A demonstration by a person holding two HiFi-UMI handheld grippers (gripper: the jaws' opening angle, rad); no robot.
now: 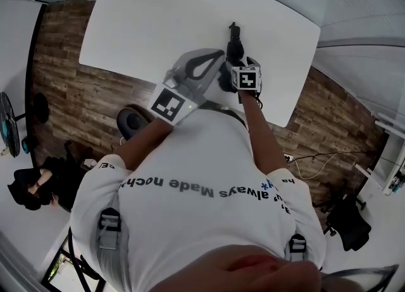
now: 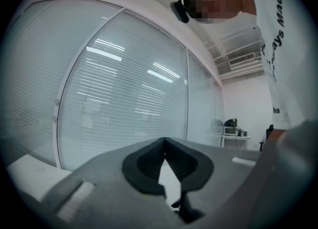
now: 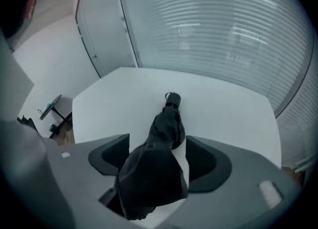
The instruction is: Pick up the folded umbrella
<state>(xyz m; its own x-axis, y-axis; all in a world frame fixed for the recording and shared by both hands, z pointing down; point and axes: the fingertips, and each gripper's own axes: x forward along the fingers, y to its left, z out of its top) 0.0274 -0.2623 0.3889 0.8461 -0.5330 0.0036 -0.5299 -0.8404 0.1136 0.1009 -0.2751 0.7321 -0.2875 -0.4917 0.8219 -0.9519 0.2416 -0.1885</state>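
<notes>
- Black folded umbrella (image 3: 168,133) lies on the white table (image 3: 228,109), close to the near edge, toward its right end.
- The right gripper (image 3: 156,148) has its jaws wide apart, one on each side of the umbrella, not squeezing it yet.
- I think the best move is to go a bit lower, close on the fat middle of the cloth and then lift straight up.
- The left gripper (image 2: 164,146) is closed with nothing in it and should keep out of the way.
- The white shirt (image 1: 190,221) says "always Made".
- I can read no name on the umbrella.
</notes>
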